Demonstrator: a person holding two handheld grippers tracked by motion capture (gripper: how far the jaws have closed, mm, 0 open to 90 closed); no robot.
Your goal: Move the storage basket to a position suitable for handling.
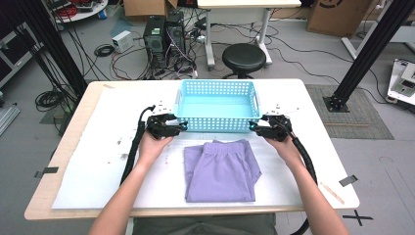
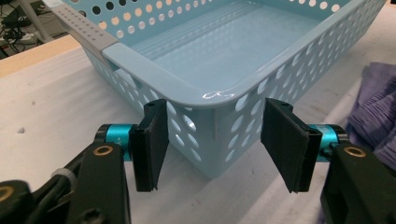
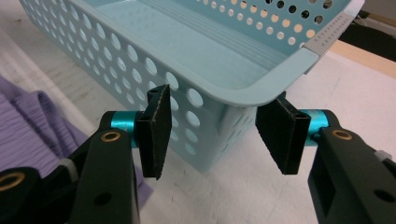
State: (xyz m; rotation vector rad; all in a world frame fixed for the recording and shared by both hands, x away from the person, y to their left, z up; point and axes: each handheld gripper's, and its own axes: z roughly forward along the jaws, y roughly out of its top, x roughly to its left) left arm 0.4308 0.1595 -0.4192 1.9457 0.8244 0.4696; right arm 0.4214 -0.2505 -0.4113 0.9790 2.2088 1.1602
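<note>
At the near corners of the basket: you held one claw to each, both at the edge facing you.
Left claw [image 1: 182, 128]: jaws stood apart, straddling the near left corner of the basket [image 2: 224, 70]; the pads did not touch the wall, as the left gripper view showed.
Right claw [image 1: 252, 127]: jaws likewise apart, one to each side of the near right corner [image 3: 243, 93]; no contact that you could see.
Basket [image 1: 218, 90]: pale blue, perforated walls, empty inside; it sat at the far middle of the surface, flat and square to you.
Shorts [image 1: 221, 169]: purple, folded, lying flat just nearer to you than the basket, between your two forearms; untouched by either claw.
Progress: judged early. The garment was folded, the basket held nothing, and neither claw had closed. Gripping the corners and getting the shorts into the basket looked to be what was left.
Surface [image 1: 98, 166]: white sheet over a light wooden top, with small dark specks and bits of tape at the edges.
Room: grey floor, computer towers [image 1: 164, 36] amid tangled cables, a black stool [image 1: 243, 58], black frame legs, cardboard boxes at the back.
</note>
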